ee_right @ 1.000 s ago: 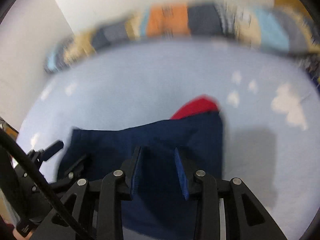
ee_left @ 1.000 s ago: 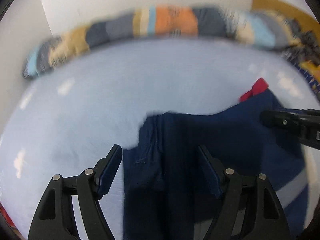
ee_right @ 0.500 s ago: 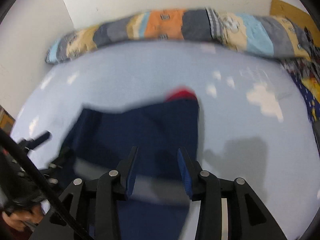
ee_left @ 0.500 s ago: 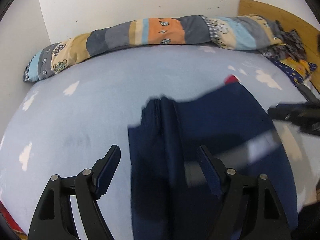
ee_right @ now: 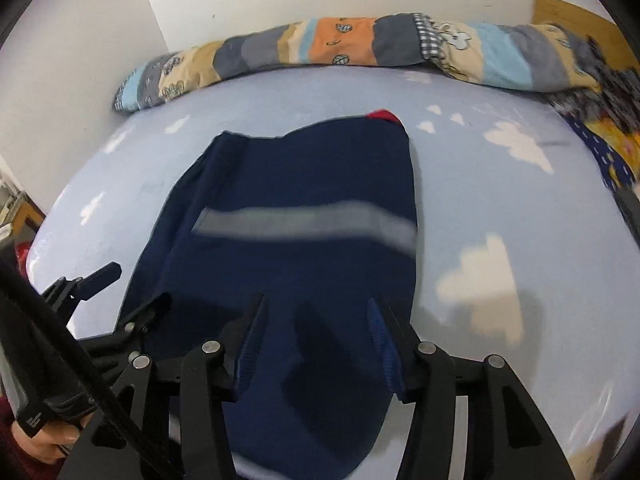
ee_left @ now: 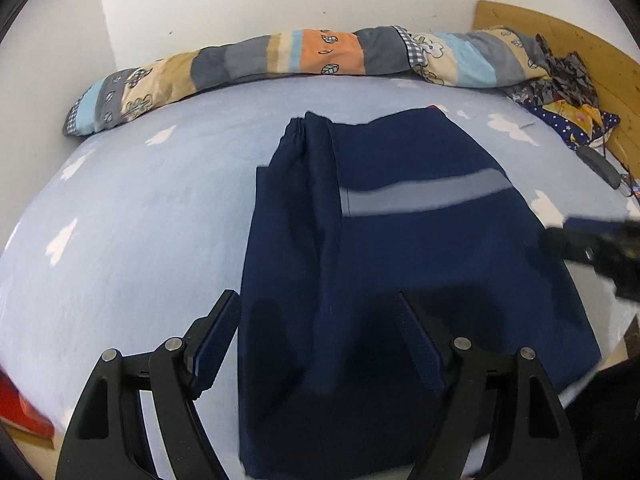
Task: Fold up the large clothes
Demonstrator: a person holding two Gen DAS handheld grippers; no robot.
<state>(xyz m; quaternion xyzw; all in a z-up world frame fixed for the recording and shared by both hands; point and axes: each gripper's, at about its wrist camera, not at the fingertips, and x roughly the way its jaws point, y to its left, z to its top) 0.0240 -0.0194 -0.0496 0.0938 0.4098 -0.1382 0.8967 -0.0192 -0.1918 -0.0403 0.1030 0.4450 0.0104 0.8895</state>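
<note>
Hovering apart and empty, the left gripper (ee_left: 316,344) and the just-widened right gripper (ee_right: 316,344) have released the navy garment (ee_left: 400,264) flat on the bed (ee_left: 140,216); next, regrip an edge for another fold

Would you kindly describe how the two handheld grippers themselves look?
Both the left gripper and right gripper are black angular linkages with silver pivot pins and ribbed blue finger pads. A black cable runs past the right one.

Both wrist views overlook the same bed (ee_left: 140,216), seemingly close.
</note>
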